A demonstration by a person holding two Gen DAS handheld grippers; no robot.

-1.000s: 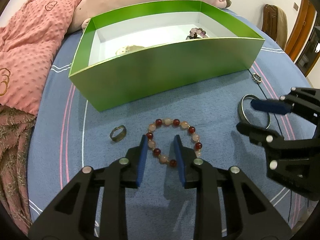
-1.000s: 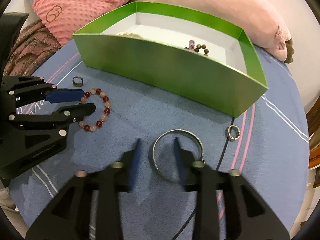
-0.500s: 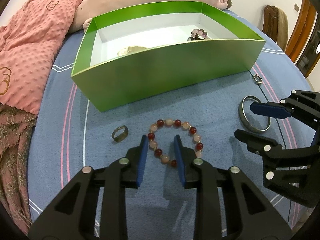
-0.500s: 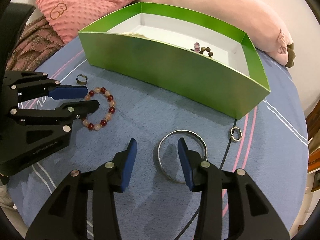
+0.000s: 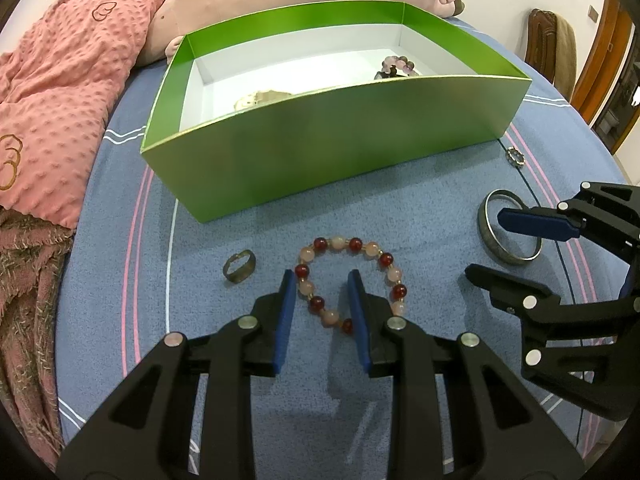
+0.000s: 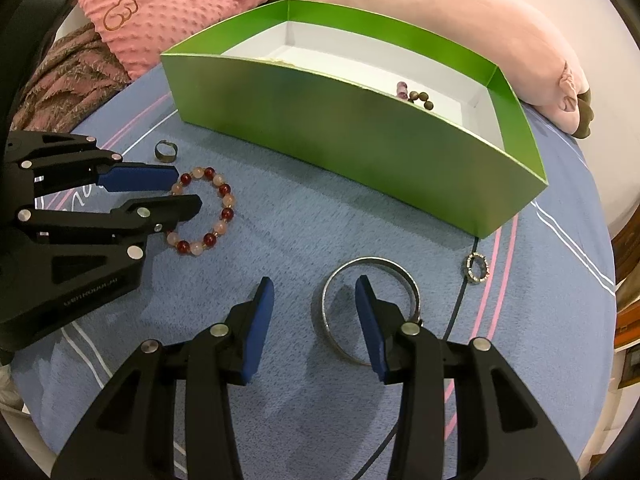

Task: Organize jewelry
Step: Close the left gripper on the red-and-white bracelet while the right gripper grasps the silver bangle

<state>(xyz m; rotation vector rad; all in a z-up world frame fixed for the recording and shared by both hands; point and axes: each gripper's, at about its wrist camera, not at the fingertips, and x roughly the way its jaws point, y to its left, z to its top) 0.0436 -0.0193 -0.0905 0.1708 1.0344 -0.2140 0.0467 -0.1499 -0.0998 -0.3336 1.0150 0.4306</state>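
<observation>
Beaded bracelet point(image 5: 350, 280) on the bed is straddled by the part-open left gripper point(image 5: 321, 280), while the wide right gripper point(image 6: 315, 288) straddles the bangle's point(image 6: 370, 310) rim, apparently ready to grasp.

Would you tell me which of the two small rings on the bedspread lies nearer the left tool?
The plain dark band ring, just left of the left tool; the sparkly studded ring sits far right, by the green box corner.

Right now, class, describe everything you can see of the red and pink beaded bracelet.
The beaded bracelet is a closed loop of round, glossy beads, dark red alternating with pale pink, with tiny gold-looking spacers. It lies flat on the blue cloth, outside the green box, between a small ring and a metal bangle. The left tongs are open, straddling its near left arc.
</observation>
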